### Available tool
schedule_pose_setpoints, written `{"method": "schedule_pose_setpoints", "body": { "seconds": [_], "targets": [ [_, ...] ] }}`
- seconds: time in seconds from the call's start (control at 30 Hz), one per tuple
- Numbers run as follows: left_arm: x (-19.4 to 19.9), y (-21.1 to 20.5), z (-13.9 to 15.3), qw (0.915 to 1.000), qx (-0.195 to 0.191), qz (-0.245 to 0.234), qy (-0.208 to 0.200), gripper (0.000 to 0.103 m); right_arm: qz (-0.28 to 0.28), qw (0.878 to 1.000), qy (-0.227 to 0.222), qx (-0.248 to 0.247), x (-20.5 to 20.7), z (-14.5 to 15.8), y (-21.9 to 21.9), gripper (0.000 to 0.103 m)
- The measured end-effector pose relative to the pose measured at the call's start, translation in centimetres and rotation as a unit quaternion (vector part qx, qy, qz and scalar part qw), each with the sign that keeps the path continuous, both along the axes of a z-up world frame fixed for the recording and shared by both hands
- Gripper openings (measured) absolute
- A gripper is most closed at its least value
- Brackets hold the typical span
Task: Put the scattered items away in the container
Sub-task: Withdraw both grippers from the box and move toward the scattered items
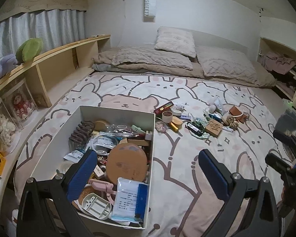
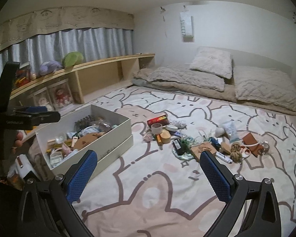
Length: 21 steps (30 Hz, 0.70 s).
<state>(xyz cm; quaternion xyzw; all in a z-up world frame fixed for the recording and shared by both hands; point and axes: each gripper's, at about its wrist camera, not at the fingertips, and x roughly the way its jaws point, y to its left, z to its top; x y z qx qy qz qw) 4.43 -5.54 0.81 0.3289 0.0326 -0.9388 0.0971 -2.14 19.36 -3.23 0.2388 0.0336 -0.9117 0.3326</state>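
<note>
Blue-padded fingers of the left gripper (image 1: 146, 169) stand wide apart and hold nothing, poised over the near end of the white box (image 1: 55, 138) at lower left, probably just clear of its crammed contents; the right gripper (image 2: 148, 169) is likewise spread and empty above bare bedsheet (image 2: 157, 197); the scattered items (image 2: 197, 140) wait mid-frame, right of the box and well apart from both, seemingly the next pickup.

Box (image 1: 116, 114) contents partly behind left hand-held gripper (image 1: 146, 162) fingers.
</note>
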Motion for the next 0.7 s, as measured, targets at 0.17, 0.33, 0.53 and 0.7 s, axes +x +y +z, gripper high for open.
{"method": "schedule_pose_setpoints", "body": {
  "seconds": [0.17, 0.33, 0.53, 0.7],
  "targets": [
    [-0.1, 0.7, 0.0, 1.0, -0.004, -0.009, 0.0, 0.103, -0.01, 1.0, -0.001, -0.002, -0.3, -0.1, 0.5, 0.103],
    [-0.5, 1.3, -0.1, 0.9998, -0.008, -0.017, -0.004, 0.103, -0.018, 1.0, 0.002, -0.002, -0.6, -0.1, 1.0, 0.103],
    [-1.2, 2.6, -0.3, 0.9993, -0.017, -0.031, -0.011, 0.103, -0.029, 1.0, 0.001, -0.008, -1.0, -0.1, 2.0, 0.103],
    [-1.9, 3.2, -0.4, 0.9991, -0.014, -0.037, -0.017, 0.103, -0.04, 0.999, 0.0, -0.012, -1.4, -0.1, 3.1, 0.103]
  ]
}}
